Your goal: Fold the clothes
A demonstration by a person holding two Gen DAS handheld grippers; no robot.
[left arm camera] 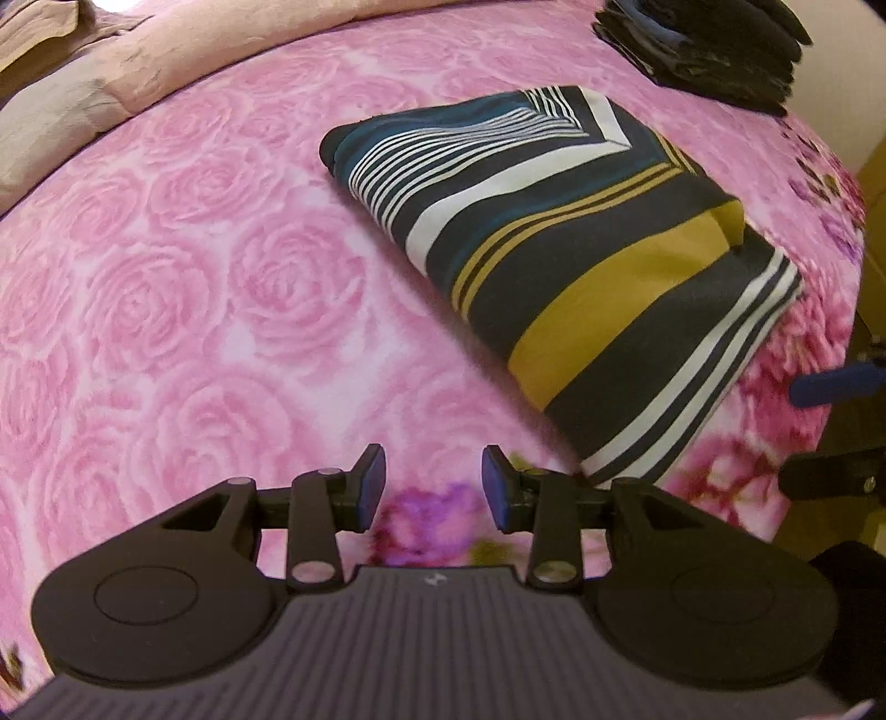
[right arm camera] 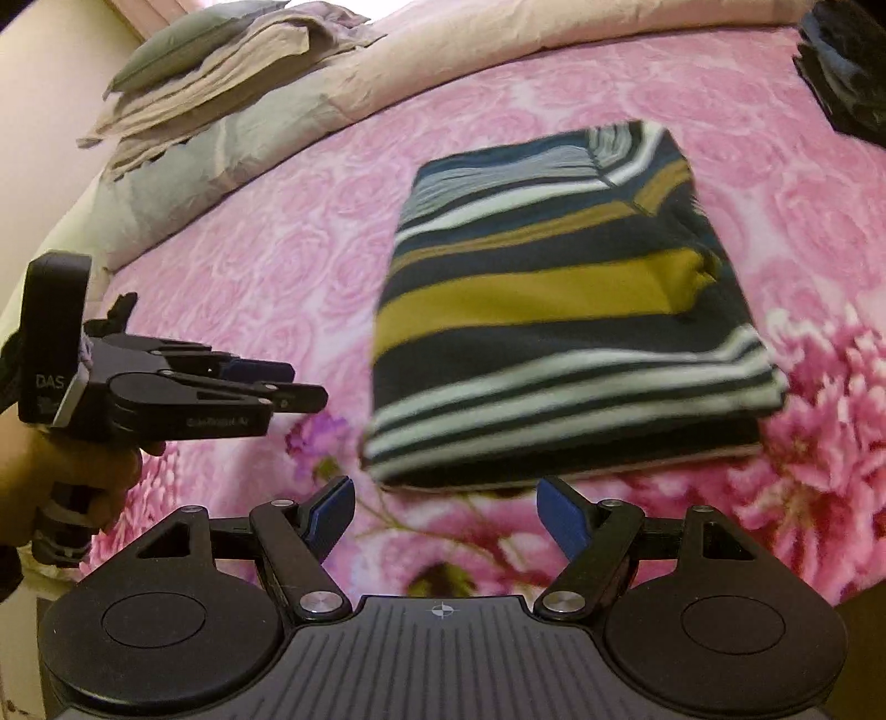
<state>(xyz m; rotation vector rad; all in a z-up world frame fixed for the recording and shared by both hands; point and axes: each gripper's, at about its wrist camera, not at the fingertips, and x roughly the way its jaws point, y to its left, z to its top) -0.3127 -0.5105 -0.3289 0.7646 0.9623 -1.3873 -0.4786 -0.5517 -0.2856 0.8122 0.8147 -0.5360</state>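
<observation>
Right gripper (right arm camera: 446, 518): blue pads spread wide, nothing between them, hovering over the near edge of the floral bedspread (right arm camera: 310, 260). Left gripper (left arm camera: 433, 487): pads parted by a narrower gap, likewise empty, poised above a purple bloom in the print; a hand (right arm camera: 66, 471) is wrapped round its grip in the right wrist view.

Item, striped garment (left arm camera: 559, 243): navy, white, mustard and teal bands, lying as a compact folded rectangle on the bedspread, just beyond both sets of jaws and touched by neither. Its layered edge faces the right gripper; one flap on its right side, where the mustard band breaks, sits slightly raised. The right wrist view of it is blurred, so finer creases cannot be read there.

Item, dark folded stack (left arm camera: 714, 50): far right corner of the bed, well apart from the striped piece. Item, beige bedding and pillows (right arm camera: 232, 72): heaped along the far left.

Judgement: the fold on this piece looks essentially done, and both grippers appear released. If a tidying touch is wanted, the raised flap is the place; press it flat with closed pads rather than pinching, since a pinch would likely lift the top layer and spoil the stack. If the piece is to join the dark stack, take it low at the layered edge with both grippers, gathering every layer, and carry it level.
</observation>
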